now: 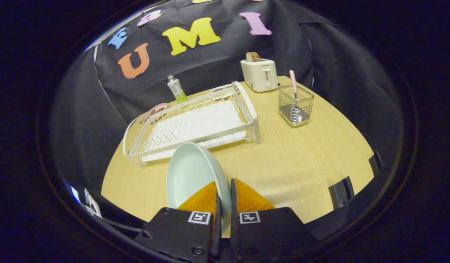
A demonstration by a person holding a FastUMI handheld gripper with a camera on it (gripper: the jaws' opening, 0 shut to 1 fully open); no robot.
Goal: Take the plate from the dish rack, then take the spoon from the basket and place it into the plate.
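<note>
A pale green plate [190,173] stands on edge between my gripper's [225,190] fingers, which are shut on its rim. It hangs above the wooden table [301,160], just in front of the white dish rack [199,124], whose slots hold nothing. Beyond the fingers to the right stands a wire basket [295,106] with a spoon [294,96] upright in it, pink handle up and bowl down.
A white toaster [259,74] with bread in it stands behind the basket. A small tube [177,88] stands behind the rack, near the booth's wall. A pinkish item [154,110] lies at the rack's far left end. Black clamps [341,190] sit on the table's right edge.
</note>
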